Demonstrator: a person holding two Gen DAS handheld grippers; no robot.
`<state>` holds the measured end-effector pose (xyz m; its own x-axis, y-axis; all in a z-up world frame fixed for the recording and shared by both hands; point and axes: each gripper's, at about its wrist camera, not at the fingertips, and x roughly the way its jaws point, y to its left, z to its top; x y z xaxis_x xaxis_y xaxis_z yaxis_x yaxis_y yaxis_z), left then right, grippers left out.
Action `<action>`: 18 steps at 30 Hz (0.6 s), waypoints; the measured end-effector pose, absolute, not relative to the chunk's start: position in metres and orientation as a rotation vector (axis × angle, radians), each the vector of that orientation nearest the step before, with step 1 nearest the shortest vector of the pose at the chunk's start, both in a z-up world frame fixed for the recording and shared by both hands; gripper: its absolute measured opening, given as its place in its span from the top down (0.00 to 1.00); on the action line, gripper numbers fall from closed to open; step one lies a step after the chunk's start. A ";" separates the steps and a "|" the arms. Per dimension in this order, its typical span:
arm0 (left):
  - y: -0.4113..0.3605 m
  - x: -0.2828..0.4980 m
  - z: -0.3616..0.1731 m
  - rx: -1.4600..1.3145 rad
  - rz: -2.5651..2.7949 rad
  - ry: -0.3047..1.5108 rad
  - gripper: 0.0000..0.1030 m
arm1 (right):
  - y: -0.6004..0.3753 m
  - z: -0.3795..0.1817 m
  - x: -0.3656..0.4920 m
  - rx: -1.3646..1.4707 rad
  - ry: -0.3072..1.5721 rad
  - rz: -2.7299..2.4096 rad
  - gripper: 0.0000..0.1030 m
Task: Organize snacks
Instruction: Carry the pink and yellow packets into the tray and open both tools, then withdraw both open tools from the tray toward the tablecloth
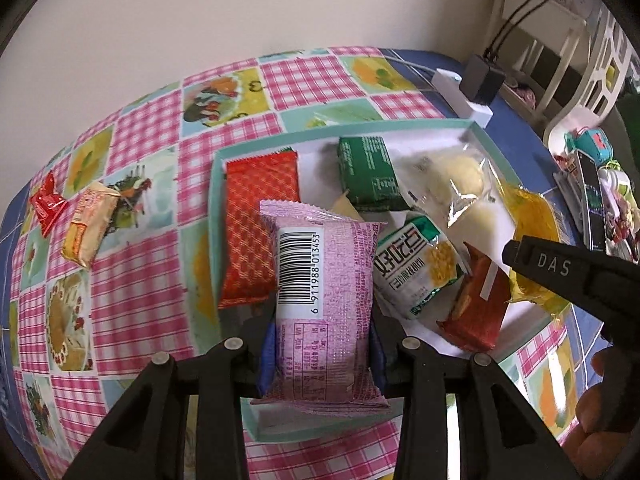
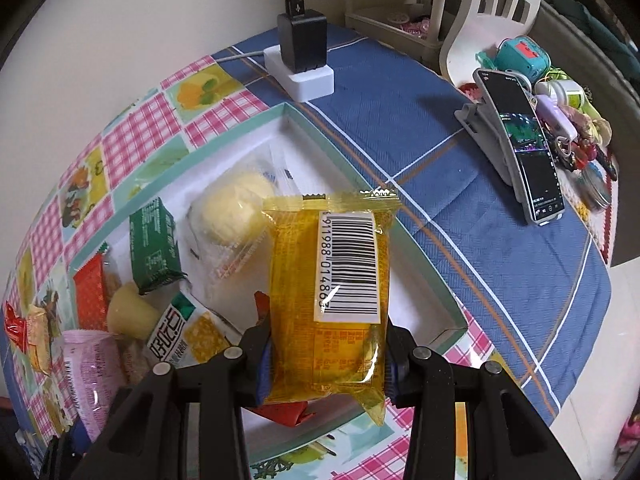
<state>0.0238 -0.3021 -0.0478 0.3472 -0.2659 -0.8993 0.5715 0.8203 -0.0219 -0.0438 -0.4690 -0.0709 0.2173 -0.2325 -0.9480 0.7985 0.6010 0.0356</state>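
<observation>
My left gripper [image 1: 322,354] is shut on a pink snack packet [image 1: 324,300], held over the near edge of the teal-rimmed white tray [image 1: 214,184]. My right gripper [image 2: 328,364] is shut on a yellow snack packet [image 2: 328,280], held over the tray's [image 2: 420,264] right side. The tray holds a red-orange packet [image 1: 260,220], a green packet [image 1: 366,172], a clear-bagged pale bun [image 1: 452,180], a white-green packet [image 1: 416,264] and a red packet [image 1: 476,304]. A small red packet [image 1: 48,200] and an orange packet [image 1: 90,224] lie on the tablecloth at the left.
A white power strip with a black charger [image 2: 300,52] sits behind the tray. A phone on a grey stand [image 2: 520,140] and a pile of small trinkets [image 2: 568,112] are at the right. The wall is close behind the table. A white chair [image 2: 492,8] stands beyond.
</observation>
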 end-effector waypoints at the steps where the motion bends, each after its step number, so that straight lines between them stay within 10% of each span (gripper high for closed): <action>1: -0.303 0.023 -0.049 0.324 -0.557 1.092 0.61 | -0.469 -0.072 -0.044 0.603 1.140 -0.777 0.57; 10: -0.301 0.024 -0.040 0.287 -0.569 1.099 0.47 | -0.471 -0.070 -0.042 0.600 1.131 -0.756 0.53; 18: -0.289 0.030 -0.018 0.212 -0.537 1.074 0.34 | -0.467 -0.054 -0.041 0.573 1.086 -0.738 0.24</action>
